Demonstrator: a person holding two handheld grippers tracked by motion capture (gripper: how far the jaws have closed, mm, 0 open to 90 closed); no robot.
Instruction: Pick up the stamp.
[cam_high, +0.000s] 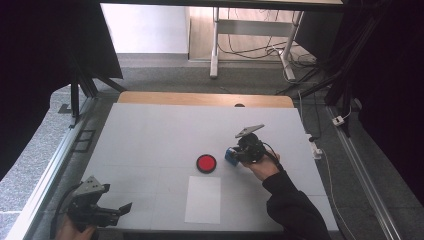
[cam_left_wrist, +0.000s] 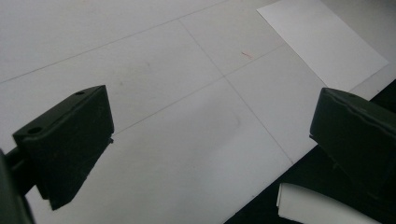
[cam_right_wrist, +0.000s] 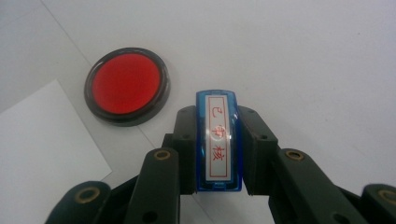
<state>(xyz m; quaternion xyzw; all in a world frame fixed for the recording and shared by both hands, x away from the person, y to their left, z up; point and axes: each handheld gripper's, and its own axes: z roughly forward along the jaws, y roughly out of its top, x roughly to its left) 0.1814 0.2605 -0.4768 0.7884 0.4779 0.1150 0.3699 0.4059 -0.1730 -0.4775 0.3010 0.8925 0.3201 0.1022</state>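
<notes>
— Jaws first: what do you make of them from the high view?

— From the high view, my right gripper (cam_high: 239, 154) sits right of the table's (cam_high: 150, 140) middle with its jaws closed on a small blue stamp (cam_high: 230, 155), just beside the red ink pad (cam_high: 206, 163). My left gripper (cam_high: 112, 212) rests near the front left corner, its jaws spread with nothing between them. A white sheet of paper (cam_high: 203, 199) lies in front of the ink pad, nearer to me.

— And the left gripper view?

— Both jaws stand wide apart over bare table, holding nothing. The sheet of paper (cam_left_wrist: 322, 42) shows off at the upper right. That hand is idle.

— The right gripper view?

— Here the grip is plain: the jaws press on the two long sides of the stamp (cam_right_wrist: 219, 140), whose label with red characters faces the camera. The ink pad (cam_right_wrist: 127, 86) lies just ahead and to the left, lid off, with the paper's (cam_right_wrist: 42, 149) corner beside it.

— So which step are we on?

— I judge the pickup is done: the stamp is clamped but not yet inked. Next I'd lift it, carry it over the pad and press its face squarely down, keeping it level, then go to the paper.
</notes>
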